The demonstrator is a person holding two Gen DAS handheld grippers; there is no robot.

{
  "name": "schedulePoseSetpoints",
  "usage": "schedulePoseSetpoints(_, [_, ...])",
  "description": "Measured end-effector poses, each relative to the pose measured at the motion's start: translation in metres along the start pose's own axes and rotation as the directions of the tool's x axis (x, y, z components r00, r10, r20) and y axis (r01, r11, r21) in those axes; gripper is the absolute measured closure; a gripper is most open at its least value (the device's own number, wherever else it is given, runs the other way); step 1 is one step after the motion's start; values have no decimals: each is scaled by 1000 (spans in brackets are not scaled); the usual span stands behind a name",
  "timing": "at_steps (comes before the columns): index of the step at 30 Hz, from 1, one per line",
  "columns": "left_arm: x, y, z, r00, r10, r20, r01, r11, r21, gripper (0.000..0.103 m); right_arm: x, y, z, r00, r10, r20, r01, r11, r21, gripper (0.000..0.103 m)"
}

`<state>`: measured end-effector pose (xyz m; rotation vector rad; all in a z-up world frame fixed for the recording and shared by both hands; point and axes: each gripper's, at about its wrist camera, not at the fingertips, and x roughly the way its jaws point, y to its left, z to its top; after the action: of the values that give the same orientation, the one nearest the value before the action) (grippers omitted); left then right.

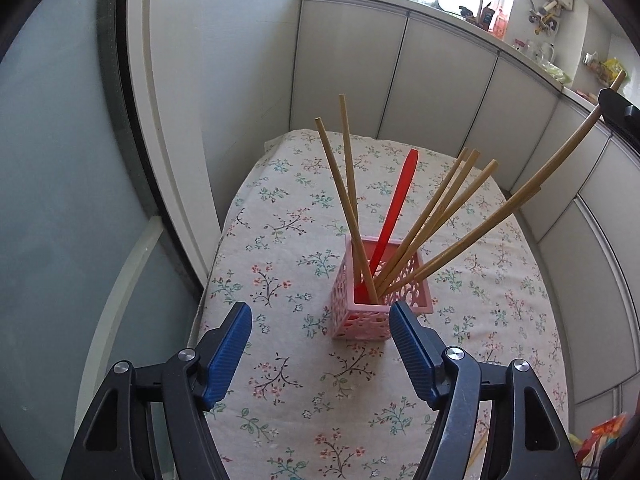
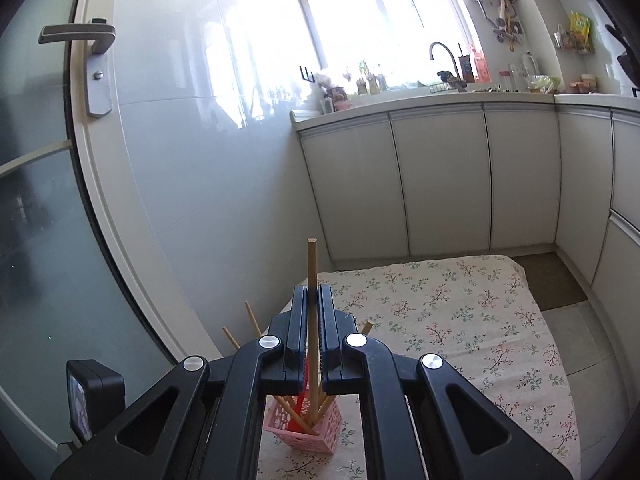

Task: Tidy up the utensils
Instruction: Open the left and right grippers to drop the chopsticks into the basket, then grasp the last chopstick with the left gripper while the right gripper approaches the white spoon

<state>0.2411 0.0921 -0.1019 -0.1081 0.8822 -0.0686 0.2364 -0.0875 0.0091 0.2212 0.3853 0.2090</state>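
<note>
A pink perforated basket [image 1: 380, 304] stands on the floral tablecloth [image 1: 280, 380]. It holds several wooden chopsticks [image 1: 348, 200] and a red plastic utensil [image 1: 396, 208]. My left gripper [image 1: 320, 316] is open and empty, just in front of the basket. My right gripper [image 2: 313, 300] is shut on a wooden chopstick [image 2: 312, 276], held upright above the basket [image 2: 308, 428], its lower end inside it. In the left wrist view that chopstick [image 1: 560, 160] leans right, up to the right gripper's body [image 1: 620, 110].
White cabinet doors [image 2: 440, 176] run behind and right of the table. A glass door with a handle [image 2: 80, 40] is at the left. The counter holds a sink faucet [image 2: 444, 54] and clutter. A colourful packet [image 1: 600, 440] lies at the table's right edge.
</note>
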Motion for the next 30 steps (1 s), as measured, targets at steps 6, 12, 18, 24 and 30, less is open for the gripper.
schedulePoseSetpoints(6, [2,1,0,1000,2,-9,-2,1000,-1,30,12,1,-8,999,1,-34,-1,1000,-14,98])
schedulePoseSetpoints(12, [4,-1,-1,1000,6,-15,-6,1000,4,30,26,3,-18,996,-11,-92,6,999,-45,98])
schedulePoseSetpoints(18, [3,-4,-3,1000,5,-14,-5,1000,18,30,19,-7,-16,994,18,-105,-18,1000,-2,79])
schedulePoseSetpoints(24, [3,-8,-6,1000,-2,-23,3,999,37,28,-3,-27,-14,993,28,-116,-24,999,38,65])
schedulePoseSetpoints(30, [3,-17,-13,999,-19,-47,23,997,71,25,-26,-63,-23,979,1,-203,13,998,66,51])
